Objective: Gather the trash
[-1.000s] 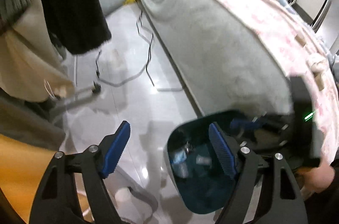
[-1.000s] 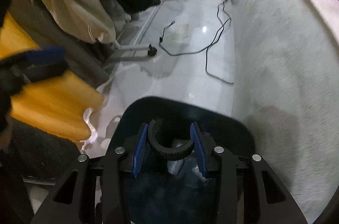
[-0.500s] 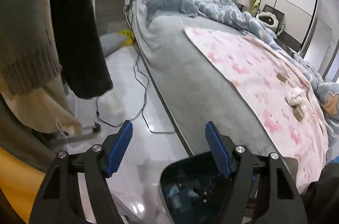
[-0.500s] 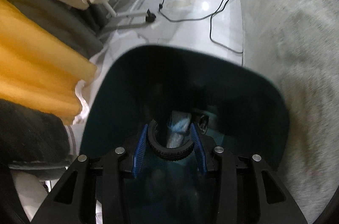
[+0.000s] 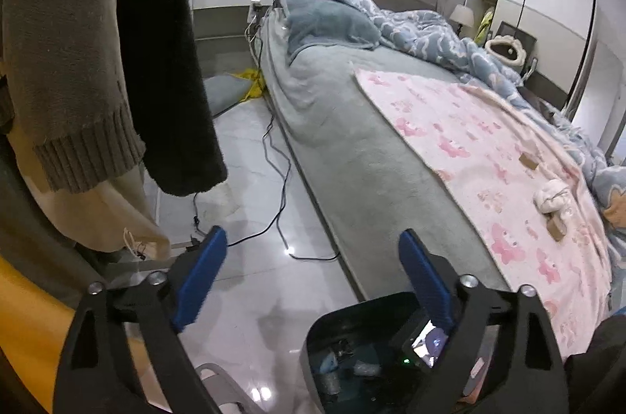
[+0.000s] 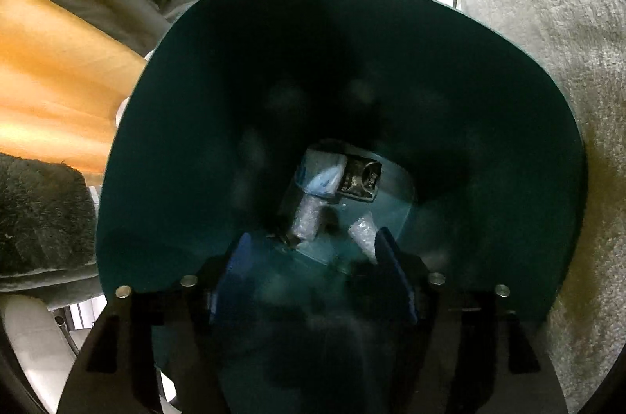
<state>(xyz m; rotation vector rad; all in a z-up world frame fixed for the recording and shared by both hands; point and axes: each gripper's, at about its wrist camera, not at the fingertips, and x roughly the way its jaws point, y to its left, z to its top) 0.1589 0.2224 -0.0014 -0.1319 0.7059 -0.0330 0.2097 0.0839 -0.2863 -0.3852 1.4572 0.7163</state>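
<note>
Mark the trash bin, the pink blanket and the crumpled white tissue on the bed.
trash bin (image 6: 489, 101): right wrist view, inner wall on the far right side.
pink blanket (image 5: 450, 124): left wrist view, flat middle part.
crumpled white tissue (image 5: 553, 197): left wrist view, its centre.

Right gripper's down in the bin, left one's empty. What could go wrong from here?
1. The right gripper sits open, deep inside the teal trash bin; lifting out at an angle could catch the wall and tip the bin.
2. Black cables trail across the floor beside the bed and could snag a foot.
3. The crumpled tissue lies on the soft pink blanket; the left gripper might pinch fabric too.
</note>
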